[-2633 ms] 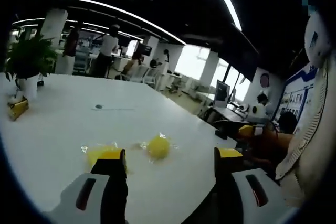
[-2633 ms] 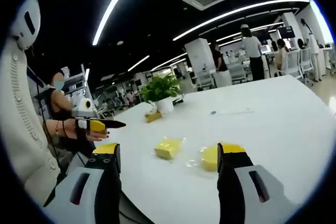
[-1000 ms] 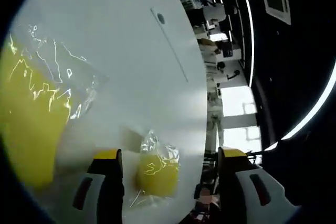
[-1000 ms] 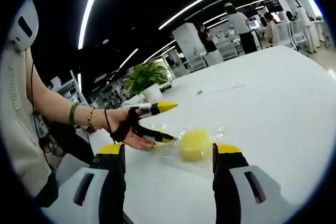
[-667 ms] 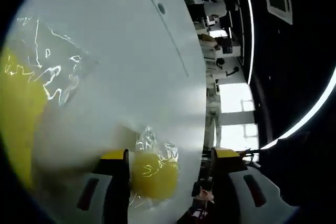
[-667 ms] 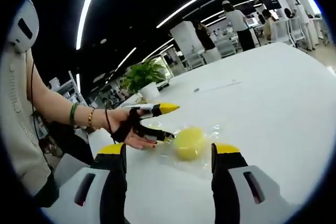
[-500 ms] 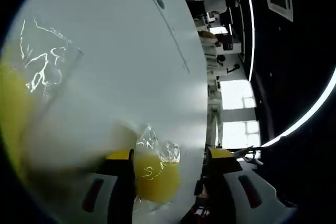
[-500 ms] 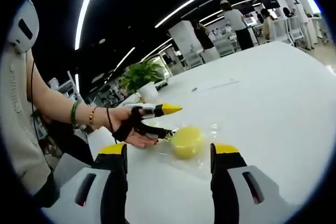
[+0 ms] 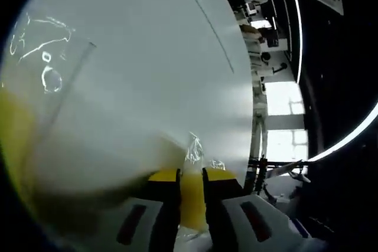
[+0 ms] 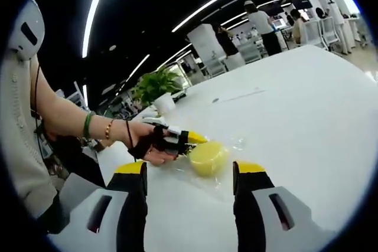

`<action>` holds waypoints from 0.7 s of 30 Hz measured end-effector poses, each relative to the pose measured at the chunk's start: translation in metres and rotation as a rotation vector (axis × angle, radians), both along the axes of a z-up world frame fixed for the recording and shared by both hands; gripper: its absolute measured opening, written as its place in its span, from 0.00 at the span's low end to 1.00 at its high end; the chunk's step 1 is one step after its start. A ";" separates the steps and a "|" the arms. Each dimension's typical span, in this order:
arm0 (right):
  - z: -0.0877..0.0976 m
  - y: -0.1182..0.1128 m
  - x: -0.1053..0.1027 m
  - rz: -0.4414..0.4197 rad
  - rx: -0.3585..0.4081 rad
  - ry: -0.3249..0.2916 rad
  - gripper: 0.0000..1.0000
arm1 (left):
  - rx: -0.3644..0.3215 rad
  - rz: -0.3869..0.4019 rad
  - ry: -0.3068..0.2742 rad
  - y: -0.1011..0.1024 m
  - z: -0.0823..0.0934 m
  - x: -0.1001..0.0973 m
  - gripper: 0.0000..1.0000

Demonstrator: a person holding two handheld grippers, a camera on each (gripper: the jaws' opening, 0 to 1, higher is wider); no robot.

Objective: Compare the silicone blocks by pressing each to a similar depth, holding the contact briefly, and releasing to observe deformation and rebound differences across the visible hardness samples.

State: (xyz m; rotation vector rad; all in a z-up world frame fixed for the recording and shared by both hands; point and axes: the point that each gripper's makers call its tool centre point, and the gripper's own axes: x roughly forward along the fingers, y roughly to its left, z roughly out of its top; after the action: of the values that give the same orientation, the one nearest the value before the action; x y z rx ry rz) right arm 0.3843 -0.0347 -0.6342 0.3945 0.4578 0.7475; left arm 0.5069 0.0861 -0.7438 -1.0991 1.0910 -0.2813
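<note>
While the round yellow silicone block (image 10: 207, 157) lies on the white bench (image 10: 307, 116) in its clear wrapper, it is pinched from the side by the left tongs (image 10: 190, 138), whose yellow tips meet it on the edge facing the person's hand (image 10: 147, 146). In the left gripper view the same block (image 9: 192, 199) sits squeezed between those two tips, narrowed to a thin yellow strip, so the left tongs (image 9: 192, 176) are nearly closed on it. From the block, the right tongs (image 10: 189, 172) stand on the near side, toward the person, wide open and holding nothing, with the block just ahead of the gap between their tips. A second yellow block in wrapper (image 9: 15, 140) lies blurred, close to the left camera, beside the pinched one. As I judge it, the squeeze is at or near its depth, so holding and then releasing falls to the left tongs, which already straddle the block.
</note>
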 end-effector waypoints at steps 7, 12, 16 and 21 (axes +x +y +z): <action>0.000 0.002 0.000 0.007 -0.002 -0.001 0.53 | 0.041 -0.084 -0.079 -0.011 0.006 -0.004 0.00; 0.003 0.003 0.001 0.010 -0.006 -0.013 0.53 | 0.052 -0.083 -0.080 -0.010 0.006 -0.001 0.00; 0.007 0.001 -0.001 0.008 -0.011 -0.024 0.53 | 0.078 -0.106 -0.112 -0.011 0.012 0.000 0.00; 0.012 0.001 -0.004 0.010 -0.019 -0.032 0.53 | 0.097 -0.157 -0.179 -0.013 0.023 -0.002 0.00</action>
State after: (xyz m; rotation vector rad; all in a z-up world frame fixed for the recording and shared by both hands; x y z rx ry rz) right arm 0.3806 -0.0340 -0.6224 0.3619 0.4363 0.7575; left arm 0.5049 0.0727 -0.7204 -0.8857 1.0212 -0.4387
